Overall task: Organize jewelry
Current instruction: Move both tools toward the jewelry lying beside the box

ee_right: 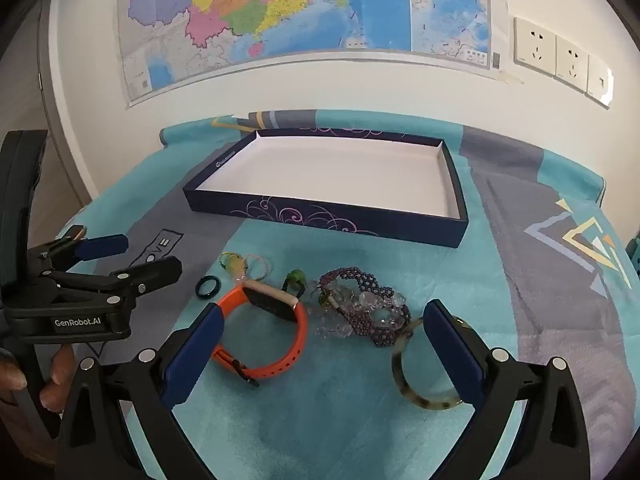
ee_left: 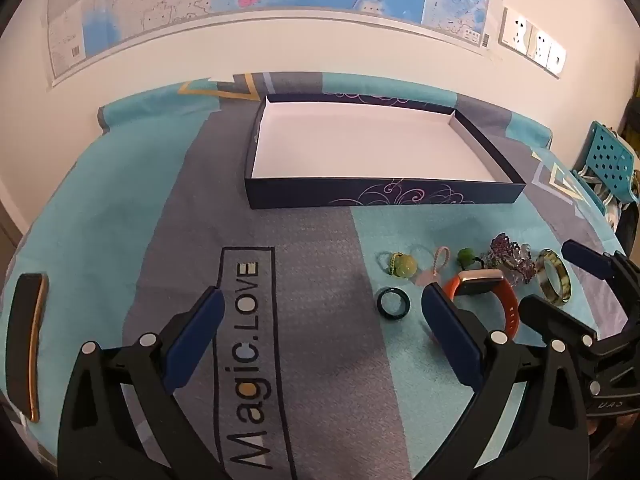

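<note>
A shallow dark blue box [ee_left: 384, 196] with a white inside lies at the back of the table; it also shows in the right wrist view [ee_right: 328, 220]. In front of it lie an orange watch [ee_right: 276, 320], a dark ring [ee_right: 208, 287], a purple beaded bracelet [ee_right: 372, 316], a mottled bangle [ee_right: 416, 384], a green pendant [ee_right: 295, 280] and thin bead rings [ee_right: 256, 266]. My right gripper [ee_right: 324, 336] is open above the watch and bracelet. My left gripper [ee_left: 320, 320] is open left of the jewelry, beside the dark ring [ee_left: 393, 304].
A teal and grey cloth [ee_left: 120, 216] printed "Magic.LOVE" covers the table. A dark flat object [ee_left: 26, 344] lies at its left edge. A map and wall sockets [ee_right: 560, 56] are behind. A teal chair [ee_left: 608, 164] stands at the right.
</note>
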Available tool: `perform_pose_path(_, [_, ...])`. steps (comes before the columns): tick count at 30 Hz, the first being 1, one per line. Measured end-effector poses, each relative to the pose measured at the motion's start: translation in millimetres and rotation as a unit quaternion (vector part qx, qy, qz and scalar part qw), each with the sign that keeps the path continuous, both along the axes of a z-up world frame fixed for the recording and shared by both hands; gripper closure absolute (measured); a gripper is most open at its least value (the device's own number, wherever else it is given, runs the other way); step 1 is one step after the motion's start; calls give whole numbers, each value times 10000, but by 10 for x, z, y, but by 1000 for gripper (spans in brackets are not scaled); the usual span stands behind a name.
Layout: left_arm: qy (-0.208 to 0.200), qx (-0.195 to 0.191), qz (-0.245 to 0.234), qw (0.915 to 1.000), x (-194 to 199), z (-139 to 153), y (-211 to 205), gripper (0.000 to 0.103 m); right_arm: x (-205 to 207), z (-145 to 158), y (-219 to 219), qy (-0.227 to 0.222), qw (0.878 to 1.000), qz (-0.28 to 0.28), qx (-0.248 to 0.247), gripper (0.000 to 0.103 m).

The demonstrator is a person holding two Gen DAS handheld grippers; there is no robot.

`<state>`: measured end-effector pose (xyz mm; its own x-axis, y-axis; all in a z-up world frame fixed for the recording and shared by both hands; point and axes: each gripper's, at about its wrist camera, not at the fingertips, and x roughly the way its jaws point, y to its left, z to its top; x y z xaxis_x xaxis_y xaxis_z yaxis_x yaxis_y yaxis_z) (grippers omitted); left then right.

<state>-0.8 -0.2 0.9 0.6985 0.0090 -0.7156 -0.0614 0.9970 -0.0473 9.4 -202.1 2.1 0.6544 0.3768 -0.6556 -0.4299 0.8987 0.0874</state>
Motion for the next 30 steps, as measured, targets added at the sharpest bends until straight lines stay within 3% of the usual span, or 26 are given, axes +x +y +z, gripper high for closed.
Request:
perform_pose_path(5, [22,70,42,10000,-10,51,-29,6,-49,6,-45,-37,9994,216,250,6])
perform_pose_path(9, [30,82,55,9999,-20,79,-49,6,-45,14,36,18,9997,240,25,6])
perform_pose_path(30, [-4,302,-38,9995,-27,16,-140,6,-35,-27,-48,105,9998,138,106,6])
